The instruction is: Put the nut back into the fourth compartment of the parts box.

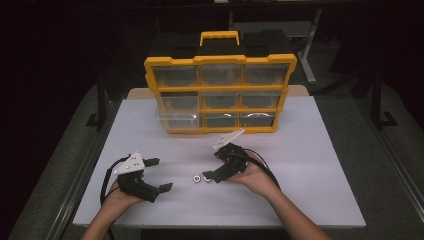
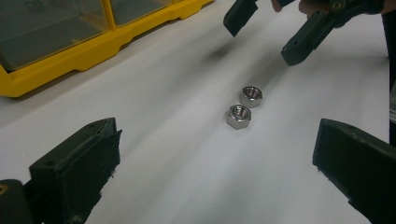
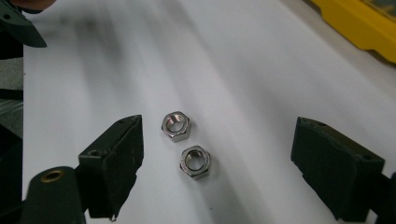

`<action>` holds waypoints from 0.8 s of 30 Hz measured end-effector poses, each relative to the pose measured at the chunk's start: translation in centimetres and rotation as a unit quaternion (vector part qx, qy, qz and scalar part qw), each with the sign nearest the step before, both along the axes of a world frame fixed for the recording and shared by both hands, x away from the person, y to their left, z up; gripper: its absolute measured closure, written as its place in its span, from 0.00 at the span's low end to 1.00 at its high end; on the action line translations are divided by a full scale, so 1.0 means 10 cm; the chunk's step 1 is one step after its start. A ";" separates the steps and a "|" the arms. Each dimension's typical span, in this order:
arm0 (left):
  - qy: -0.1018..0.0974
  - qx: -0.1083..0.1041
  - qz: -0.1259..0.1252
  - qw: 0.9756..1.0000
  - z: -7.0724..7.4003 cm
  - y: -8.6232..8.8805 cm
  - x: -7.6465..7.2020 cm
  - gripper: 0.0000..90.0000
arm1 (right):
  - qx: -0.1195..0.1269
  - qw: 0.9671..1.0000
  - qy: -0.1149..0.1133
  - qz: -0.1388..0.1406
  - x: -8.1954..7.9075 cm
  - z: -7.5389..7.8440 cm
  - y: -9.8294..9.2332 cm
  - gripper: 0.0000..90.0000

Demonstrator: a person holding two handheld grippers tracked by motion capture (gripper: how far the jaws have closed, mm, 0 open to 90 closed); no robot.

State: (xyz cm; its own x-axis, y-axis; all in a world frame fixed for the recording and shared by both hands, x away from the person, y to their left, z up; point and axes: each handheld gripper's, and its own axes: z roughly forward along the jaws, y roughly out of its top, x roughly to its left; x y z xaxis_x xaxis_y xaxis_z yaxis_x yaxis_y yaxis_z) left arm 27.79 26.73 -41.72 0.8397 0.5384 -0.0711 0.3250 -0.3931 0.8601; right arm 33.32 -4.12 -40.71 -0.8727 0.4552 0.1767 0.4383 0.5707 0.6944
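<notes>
Two steel hex nuts [image 1: 196, 178] lie side by side on the white table [image 1: 300, 165], a little left of my right hand. My right gripper [image 1: 211, 165] is open and points left and down at them. In the right gripper view, one nut [image 3: 176, 125] and the other nut [image 3: 195, 161] lie between the wide jaws [image 3: 218, 128], nearer the left one, untouched. My left gripper [image 1: 160, 174] rests open at the table's front left, pointing right. In the left gripper view, the nuts [image 2: 239, 116] lie ahead of its jaws [image 2: 217, 140], with the right gripper [image 2: 268, 30] beyond them.
A yellow organizer [image 1: 220, 60] with clear drawers and a carry handle stands upright at the back middle of the table. Its bottom left drawer [image 1: 175, 121] sticks out a little. Dark floor and table legs surround the table.
</notes>
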 end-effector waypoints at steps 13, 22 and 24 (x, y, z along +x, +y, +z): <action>-0.003 0.000 -0.002 1.000 0.01 0.00 0.00 0.01 | -0.027 0.999 0.015 0.015 -0.03 -0.14 0.15 0.35; -0.004 0.000 -0.002 1.000 0.01 0.00 0.00 0.01 | -0.058 0.998 0.008 0.027 -0.02 -0.26 0.21 0.51; -0.004 -0.001 -0.002 1.000 0.01 0.00 0.00 0.01 | -0.061 0.998 0.012 0.026 -0.03 -0.27 0.21 0.54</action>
